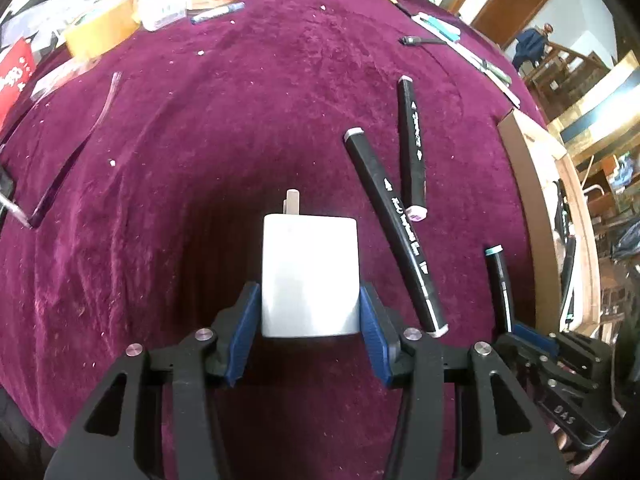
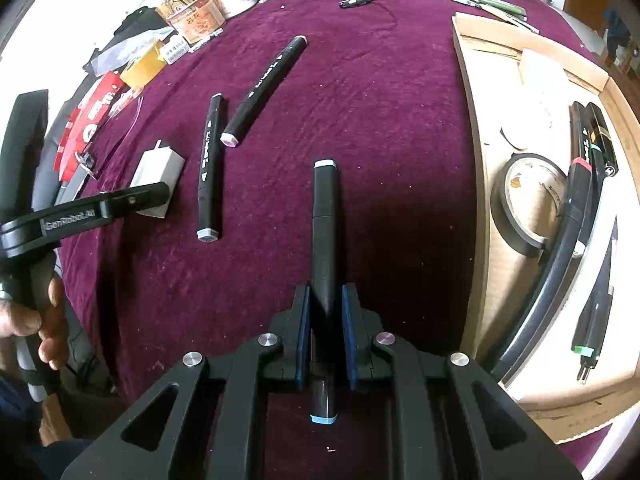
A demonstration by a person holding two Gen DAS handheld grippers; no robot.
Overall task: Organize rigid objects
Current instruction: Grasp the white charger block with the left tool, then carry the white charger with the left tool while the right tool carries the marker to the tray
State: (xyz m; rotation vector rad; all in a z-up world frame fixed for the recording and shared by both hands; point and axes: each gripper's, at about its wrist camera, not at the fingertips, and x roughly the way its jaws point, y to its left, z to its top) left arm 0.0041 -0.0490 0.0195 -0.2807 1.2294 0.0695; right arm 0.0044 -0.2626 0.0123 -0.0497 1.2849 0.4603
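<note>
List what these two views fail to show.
- Charger underside: left wrist view, hidden by its own body; in the right wrist view the left tongs cover part.
- Marker lettering: right wrist view, none faces the camera.
- Box contents: cut off by the right edge, stretched.

I work in a home: a velvet-covered table (image 1: pixel 240 120), wooden doors (image 1: pixel 516 4), a wooden staircase (image 1: pixel 568 68), household packages (image 2: pixel 192 16).

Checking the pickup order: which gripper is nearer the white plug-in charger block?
Left. The left gripper has its fingers either side of the white plug-in charger block; the right gripper holds a black marker beside it.
</note>
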